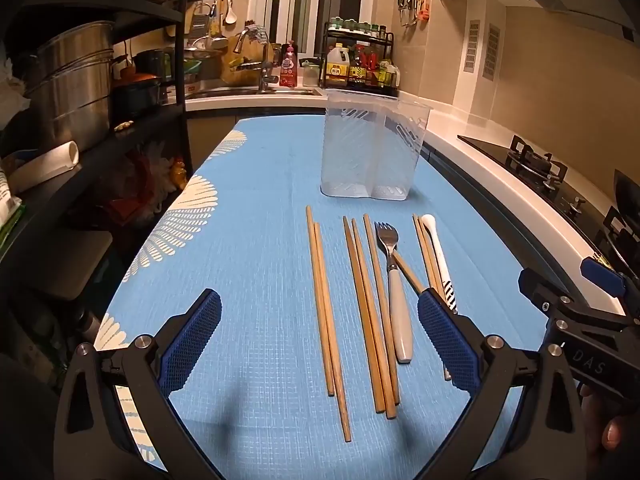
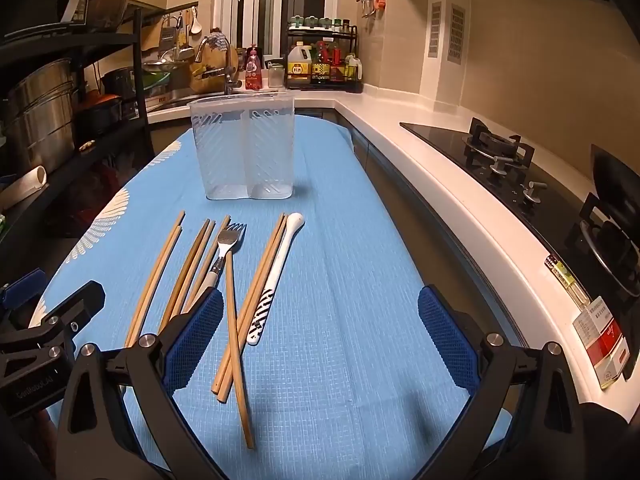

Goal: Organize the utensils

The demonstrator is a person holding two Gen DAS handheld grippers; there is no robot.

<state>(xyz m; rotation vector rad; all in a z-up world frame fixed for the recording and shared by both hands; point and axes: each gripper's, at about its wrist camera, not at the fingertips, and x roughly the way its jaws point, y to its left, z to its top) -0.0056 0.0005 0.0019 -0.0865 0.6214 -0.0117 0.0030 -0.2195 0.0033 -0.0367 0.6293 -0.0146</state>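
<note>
Blue cloth (image 1: pixel 256 240) covers the counter; everything sits on it. Clear plastic holder (image 1: pixel 374 148), two compartments, stands upright at the far end of the cloth, both compartments empty.

Utensils lie flat just in front of the holder, lengthwise, tips toward it:
- chopsticks (image 1: pixel 326 308): a pair furthest left of the holder's centreline, a group of three next, touching each other
- fork (image 1: pixel 394 280), metal head, pale handle, tines toward holder, right beside the three chopsticks
- one chopstick angled under/against the fork neck, can't tell which
- two more chopsticks, then a white spoon (image 1: pixel 438 252) with striped handle, furthest right, bowl toward holder

Left gripper (image 1: pixel 320 344): jaws wide apart, nothing between the pads, hovers over the near ends of the chopsticks and fork handle. Right gripper (image 2: pixel 320 340): also fully spread, holds nothing, left pad above the fork handle, bare cloth between the pads. Both tilted down toward the cloth.
</note>
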